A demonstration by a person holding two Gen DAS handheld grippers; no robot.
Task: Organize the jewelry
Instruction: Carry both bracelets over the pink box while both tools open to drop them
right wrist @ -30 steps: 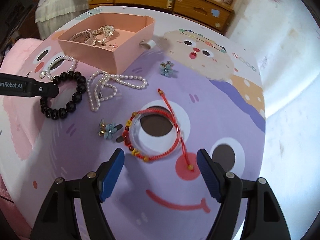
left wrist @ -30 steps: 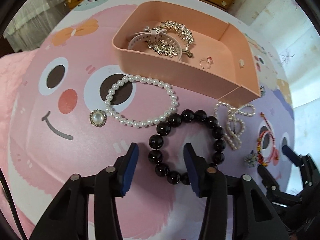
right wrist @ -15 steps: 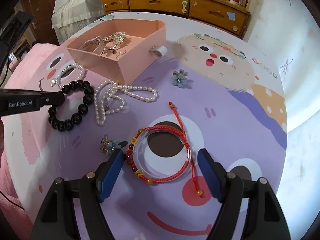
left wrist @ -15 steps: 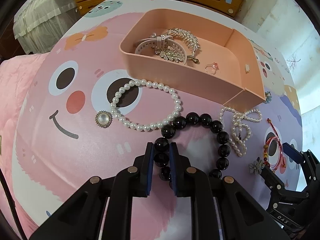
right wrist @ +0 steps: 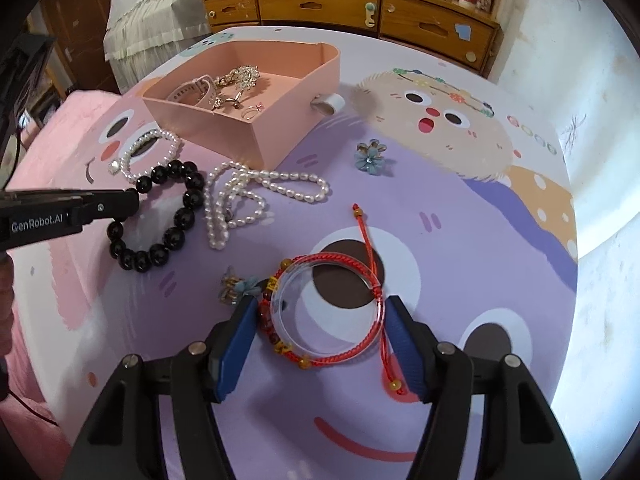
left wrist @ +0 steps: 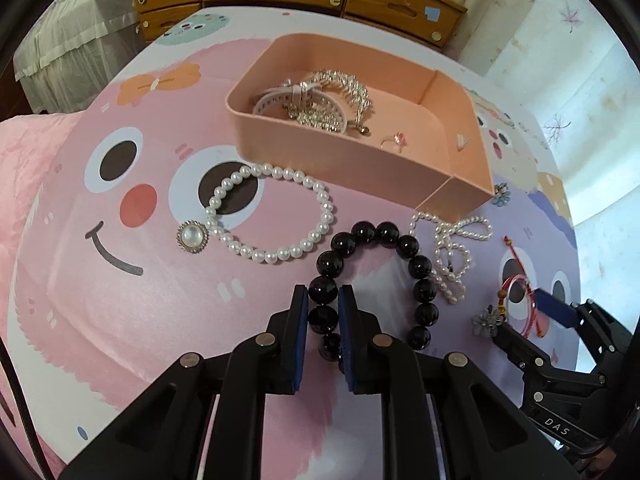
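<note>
left wrist view, left gripper (left wrist: 323,312) jaws clenched on black bead bracelet (left wrist: 416,268), right gripper (right wrist: 318,334) jaws closing around red bracelet (right wrist: 324,312)

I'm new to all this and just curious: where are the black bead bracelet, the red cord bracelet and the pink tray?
black bead bracelet (left wrist: 424,290): left wrist view, a bead on its right side.
red cord bracelet (right wrist: 340,354): right wrist view, its braided lower arc.
pink tray (left wrist: 344,160): left wrist view, its near outer wall.
</note>
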